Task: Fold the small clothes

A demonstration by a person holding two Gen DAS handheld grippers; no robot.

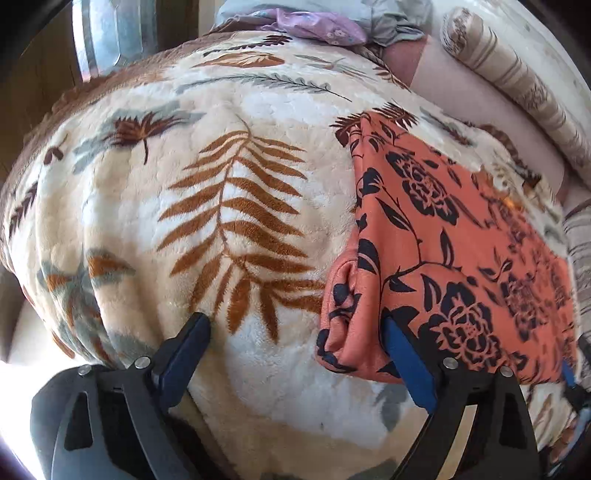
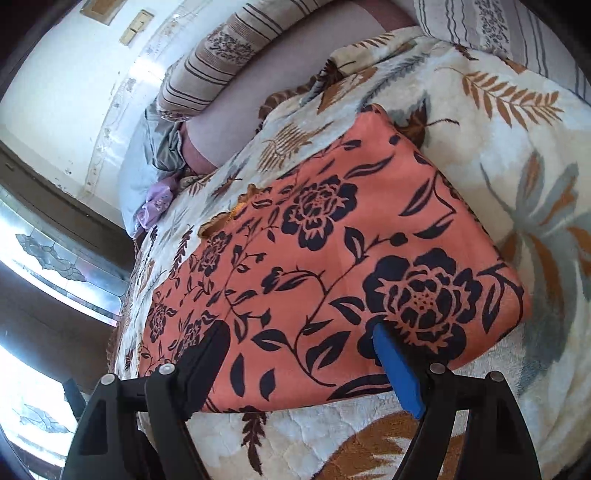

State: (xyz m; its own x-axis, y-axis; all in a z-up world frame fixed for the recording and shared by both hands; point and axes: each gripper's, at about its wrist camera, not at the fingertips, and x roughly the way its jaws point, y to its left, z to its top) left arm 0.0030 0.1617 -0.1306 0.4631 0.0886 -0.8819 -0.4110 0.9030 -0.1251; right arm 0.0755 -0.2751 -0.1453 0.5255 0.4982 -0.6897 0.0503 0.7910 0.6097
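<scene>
An orange garment with a black flower print (image 1: 443, 229) lies folded flat as a rectangle on the bed. In the left wrist view it fills the right side. My left gripper (image 1: 295, 321) is open over the blanket at the garment's near left corner. Its right finger (image 1: 402, 354) overlaps that folded edge and its left finger (image 1: 184, 354) is over bare blanket. In the right wrist view the garment (image 2: 332, 240) lies straight ahead. My right gripper (image 2: 301, 330) is open just above its near edge, with nothing pinched between the pads.
A cream fleece blanket with a brown leaf print (image 1: 240, 129) covers the bed. Striped pillows (image 2: 221, 55) line the far side. A heap of lilac and grey clothes (image 1: 314, 22) lies at the far end. A window with patterned glass (image 2: 55, 258) is on the left.
</scene>
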